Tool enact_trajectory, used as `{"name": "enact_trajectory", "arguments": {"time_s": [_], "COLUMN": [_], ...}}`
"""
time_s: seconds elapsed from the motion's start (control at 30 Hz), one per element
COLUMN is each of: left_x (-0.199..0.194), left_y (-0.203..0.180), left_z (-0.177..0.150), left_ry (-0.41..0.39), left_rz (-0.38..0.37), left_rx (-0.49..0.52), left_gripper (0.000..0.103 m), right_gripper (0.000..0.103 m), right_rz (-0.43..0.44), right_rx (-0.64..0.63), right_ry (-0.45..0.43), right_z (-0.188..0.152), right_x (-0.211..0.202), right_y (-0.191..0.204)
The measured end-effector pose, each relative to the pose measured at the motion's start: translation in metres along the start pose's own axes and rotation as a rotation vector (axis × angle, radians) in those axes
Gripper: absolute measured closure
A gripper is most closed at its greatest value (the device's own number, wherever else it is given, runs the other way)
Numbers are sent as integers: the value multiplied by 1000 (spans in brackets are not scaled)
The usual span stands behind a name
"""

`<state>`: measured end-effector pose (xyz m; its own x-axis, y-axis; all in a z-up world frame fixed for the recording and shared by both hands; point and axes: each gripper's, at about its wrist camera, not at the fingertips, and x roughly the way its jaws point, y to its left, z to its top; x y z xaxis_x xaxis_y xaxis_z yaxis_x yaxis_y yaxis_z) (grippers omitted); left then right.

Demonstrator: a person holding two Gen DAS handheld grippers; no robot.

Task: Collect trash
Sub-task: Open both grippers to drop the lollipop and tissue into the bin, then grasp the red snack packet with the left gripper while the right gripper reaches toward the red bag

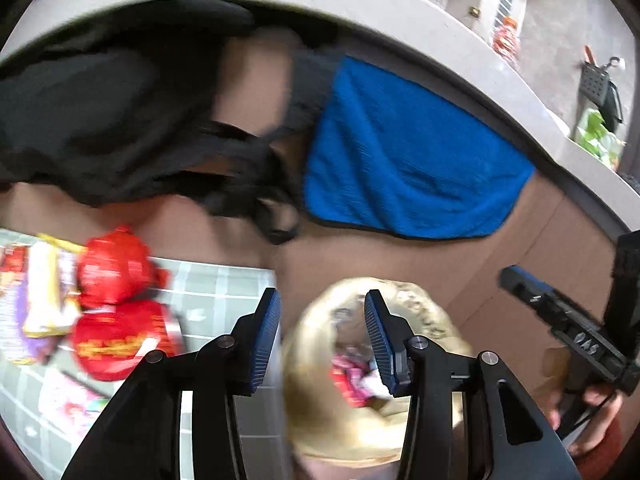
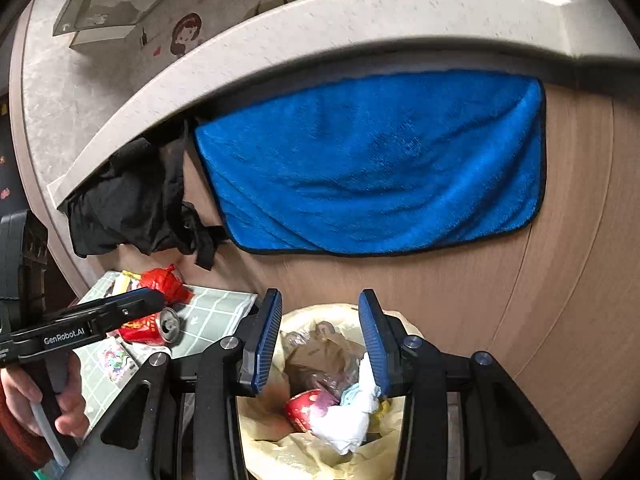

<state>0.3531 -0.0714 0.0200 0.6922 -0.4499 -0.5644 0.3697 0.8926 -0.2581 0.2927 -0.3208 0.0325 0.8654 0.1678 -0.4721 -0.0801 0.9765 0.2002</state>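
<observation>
Right wrist view: right gripper [image 2: 319, 340] jaws spread wide, empty, above yellow trash bag [image 2: 288, 448] holding crumpled tissue [image 2: 348, 416]. Left gripper [image 1: 322, 336] likewise wide apart, empty; red wrappers [image 1: 116, 304] on checked mat [image 1: 216, 292].

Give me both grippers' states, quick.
Left gripper: open, holding nothing.
Right gripper: open, empty, above the yellow plastic trash bag.
</observation>
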Motion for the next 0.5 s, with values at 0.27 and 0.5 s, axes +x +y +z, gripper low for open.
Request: {"name": "enact_trajectory", "arguments": {"time_s": [0.27,0.5], "left_x": [-75,-130], "left_y": [82,184], "left_z": [6,-6], "left_ry": [-115,-184], "left_rz": [138,256], "left_rx": [-36,-155], "left_gripper": [58,58], "right_gripper": [65,65], "right_rz": [94,166], "right_rx": [-40,-146], "right_ry": [-42,0], "right_z": [15,11], "right_x": [-2,19], "right_y": [67,148]}}
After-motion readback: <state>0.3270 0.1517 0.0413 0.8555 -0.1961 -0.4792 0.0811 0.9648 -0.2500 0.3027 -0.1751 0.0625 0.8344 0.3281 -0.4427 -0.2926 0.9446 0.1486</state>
